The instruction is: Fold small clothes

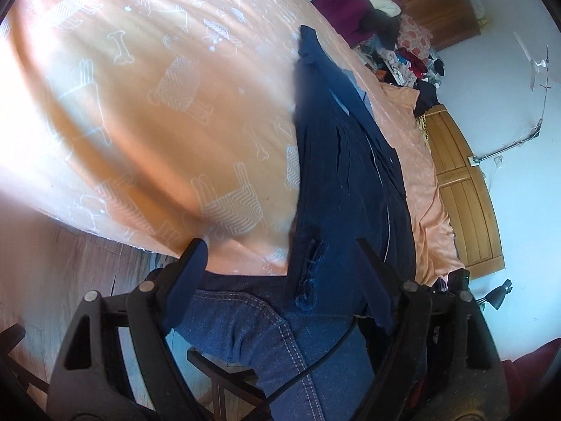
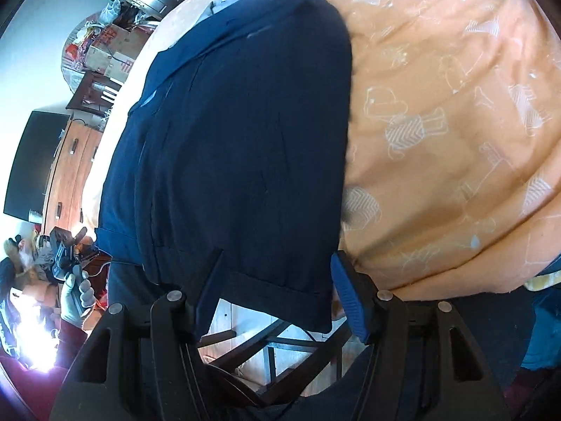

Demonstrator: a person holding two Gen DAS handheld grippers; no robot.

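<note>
A navy garment (image 2: 242,147) lies folded along the near edge of the bed, on the peach sheet (image 2: 455,105), its lower end hanging over the edge; the right gripper (image 2: 277,277) stands with fingers apart either side of that hanging end; the left gripper (image 1: 280,259) is spread wide too, gripping nothing, with denim jeans (image 1: 280,343) below it.

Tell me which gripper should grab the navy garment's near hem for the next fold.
Right. The right gripper is open with the navy garment hem between its fingers; the left gripper sits at the garment's side edge.
</note>
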